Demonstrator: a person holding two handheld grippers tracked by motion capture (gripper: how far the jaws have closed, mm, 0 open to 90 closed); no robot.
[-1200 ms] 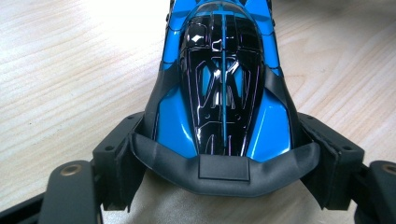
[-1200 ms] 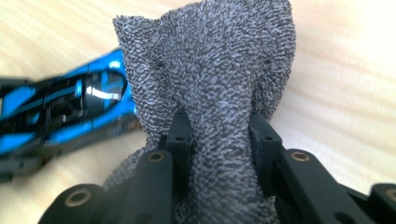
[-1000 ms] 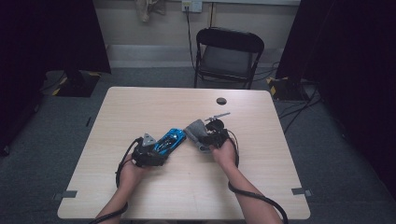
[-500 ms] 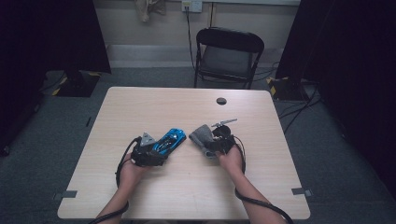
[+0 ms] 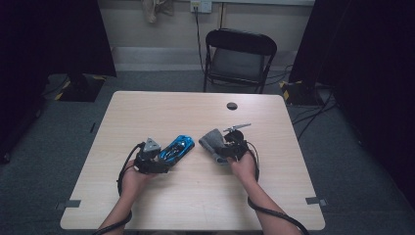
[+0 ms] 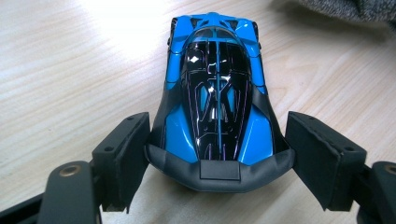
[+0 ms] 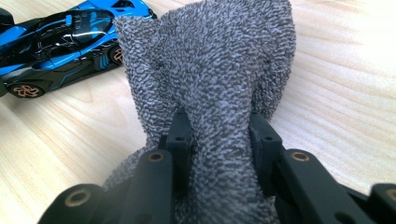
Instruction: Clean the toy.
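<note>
Left hand-held gripper (image 5: 164, 155) of mine sits low on the worktop (image 5: 161, 112), its jaws spread wide around the tail of the blue and black toy car (image 5: 176, 149). Seen along the left gripper view, the left pad (image 6: 128, 154) looks to touch the car's rear corner, while the right pad (image 6: 317, 156) stands just clear of the other corner; the jaws have just been closing a little, with the car between them, and I would not call this a firm pinch. The car rests on its wheels on the worktop, nose pointing away from my left hand (image 5: 131, 178) toward the middle of the worktop. Just to the right of the car's nose, near but apart from it, is the grey terry cloth (image 5: 213, 140). My right hand-held gripper (image 7: 219, 135) has its jaws drawn close together on a bunched fold of that cloth, the fabric squeezed between the two pads and rising up loosely beyond them. In the right gripper view the car shows side-on at the upper left, beside the cloth. Farther back on the worktop lies a small dark round object (image 5: 232, 105), well apart from both hands.
</note>
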